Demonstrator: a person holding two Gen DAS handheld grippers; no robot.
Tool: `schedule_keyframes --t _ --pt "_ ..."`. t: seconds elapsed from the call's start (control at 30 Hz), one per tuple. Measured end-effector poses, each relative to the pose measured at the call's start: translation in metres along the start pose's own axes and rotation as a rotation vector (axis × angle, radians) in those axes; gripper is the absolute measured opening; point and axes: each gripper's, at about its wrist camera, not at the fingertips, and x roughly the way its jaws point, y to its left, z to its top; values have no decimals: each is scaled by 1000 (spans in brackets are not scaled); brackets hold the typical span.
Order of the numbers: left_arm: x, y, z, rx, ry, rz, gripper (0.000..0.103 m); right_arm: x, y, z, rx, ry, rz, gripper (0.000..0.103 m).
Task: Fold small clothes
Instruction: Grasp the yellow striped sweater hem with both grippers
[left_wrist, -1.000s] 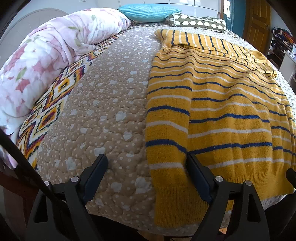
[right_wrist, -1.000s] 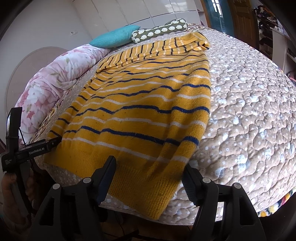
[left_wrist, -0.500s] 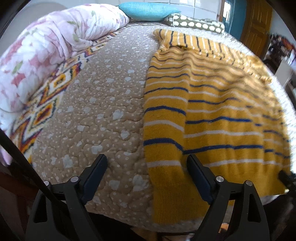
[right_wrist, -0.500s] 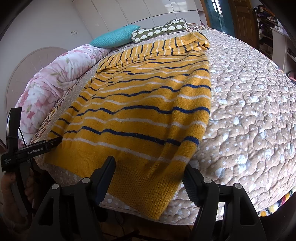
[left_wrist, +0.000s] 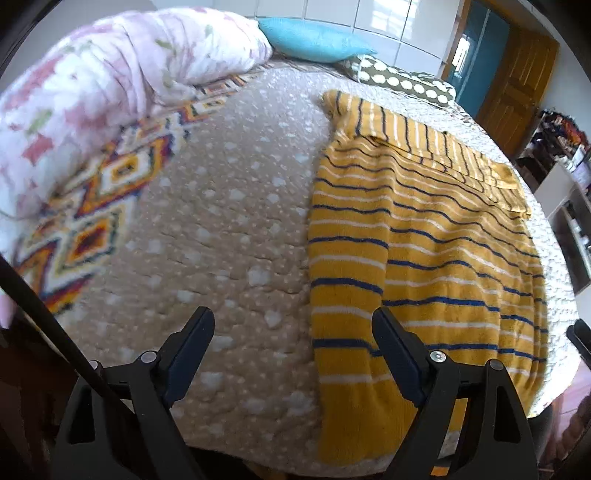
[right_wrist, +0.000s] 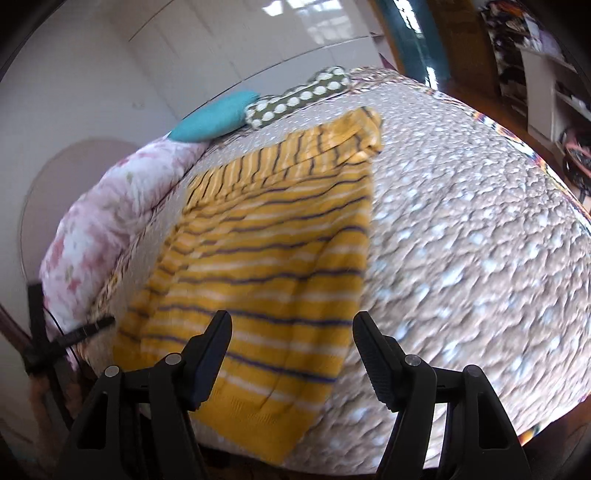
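The yellow striped sweater (left_wrist: 424, 240) lay flat on the bed (left_wrist: 229, 229), its ribbed hem at the near edge and partly hanging over it, its collar end toward the far pillows. 1 sleeve looked folded across the top. It seemed a soft, fairly thick knit: light, limp, likely to sag and stretch if lifted by 1 point, and not slippery on the quilted cover. To my eye the 2 near hem corners were the sensible places to pinch.

The left gripper (left_wrist: 291, 343) hovered over the near edge with its jaws wide apart and nothing in them, the sweater's left border between its fingers but untouched. The right gripper (right_wrist: 291, 347) hung above the hem, jaws also spread and empty.

The bed had a beige dotted quilt; a pink floral duvet (left_wrist: 110, 85) lay bunched on the left, with a teal pillow (left_wrist: 314, 40) and a spotted bolster (left_wrist: 402, 79) at the far end. A wooden door (left_wrist: 513, 81) stood at the far right
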Motion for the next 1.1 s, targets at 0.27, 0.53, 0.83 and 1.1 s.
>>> schedule_keyframes --t 0.27,0.53,0.83,1.1 --pt "19 -1 -15 -1 81 -247 55 35 1 -43 39 143 52 72" --pt "12 -16 -40 6 75 -296 18 37 23 -65 -22 162 85 30" --pt "-17 -26 45 9 -43 -293 9 1 65 5 -212 3 112 9" --pt "43 -99 207 111 -138 -140 9 44 84 156 -258 -169 4 8"
